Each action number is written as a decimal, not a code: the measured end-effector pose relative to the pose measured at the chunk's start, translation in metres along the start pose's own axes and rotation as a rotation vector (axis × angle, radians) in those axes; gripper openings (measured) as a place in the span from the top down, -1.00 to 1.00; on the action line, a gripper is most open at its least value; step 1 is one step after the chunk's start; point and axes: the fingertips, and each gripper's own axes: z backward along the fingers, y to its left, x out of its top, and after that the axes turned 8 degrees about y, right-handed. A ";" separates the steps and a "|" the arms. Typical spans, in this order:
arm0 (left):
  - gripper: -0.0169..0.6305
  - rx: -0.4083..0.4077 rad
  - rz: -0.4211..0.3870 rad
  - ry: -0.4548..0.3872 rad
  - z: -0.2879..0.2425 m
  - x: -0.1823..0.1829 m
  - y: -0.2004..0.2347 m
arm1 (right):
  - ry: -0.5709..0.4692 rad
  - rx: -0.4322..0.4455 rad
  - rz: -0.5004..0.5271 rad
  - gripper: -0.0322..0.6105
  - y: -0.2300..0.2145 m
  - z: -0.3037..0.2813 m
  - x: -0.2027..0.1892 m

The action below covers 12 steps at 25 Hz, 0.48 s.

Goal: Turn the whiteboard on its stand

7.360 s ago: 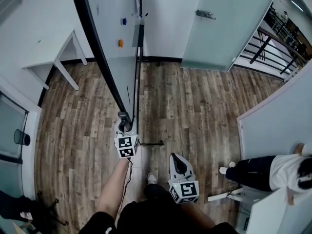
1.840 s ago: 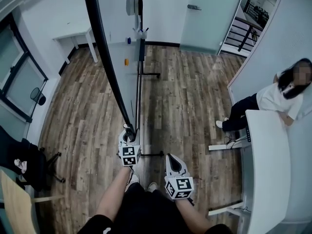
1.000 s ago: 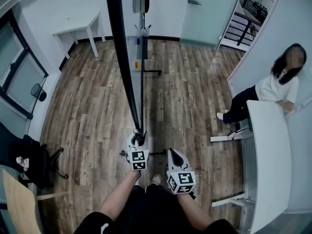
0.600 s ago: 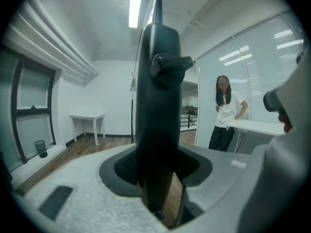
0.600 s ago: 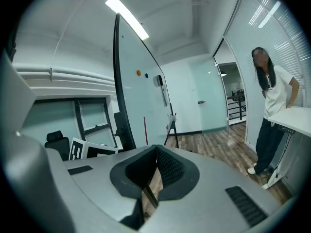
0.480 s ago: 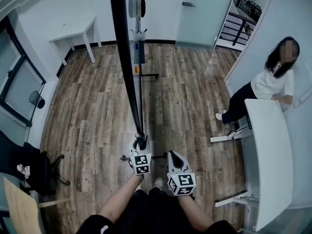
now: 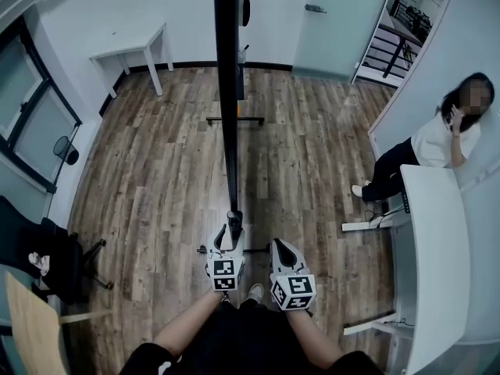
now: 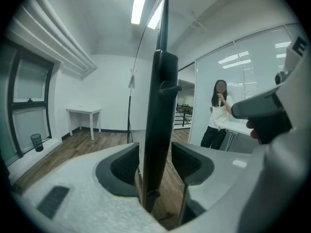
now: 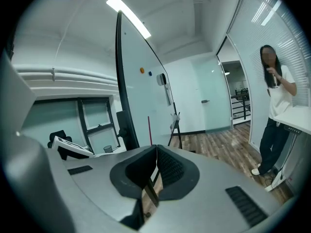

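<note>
1 tall whiteboard (image 7: 227, 92) stands on the wood floor (image 7: 156, 170), in front of the person. From above it is just a thin black line. The left gripper (image 7: 233, 225) has its fingers around the black edge, opening and not pressing. The right gripper (image 7: 280, 247) has its fingers together, empty. Only the right gripper view shows the white face with 2 small magnets (image 9: 142, 70).

The whiteboard (image 7: 227, 92) has a black frame; its face is white, with one orange magnet (image 9: 142, 70) and one blue magnet (image 9: 150, 74) on it. The floor (image 7: 156, 178) is of wooden planks, brown streaked with grey. The table (image 7: 129, 51) is white. The door (image 7: 336, 37) is pale green. The person (image 7: 437, 143) wears a white top and black trousers
</note>
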 end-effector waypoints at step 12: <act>0.45 0.036 -0.037 -0.070 0.082 0.017 0.034 | 0.000 0.031 0.011 0.86 0.018 -0.010 0.007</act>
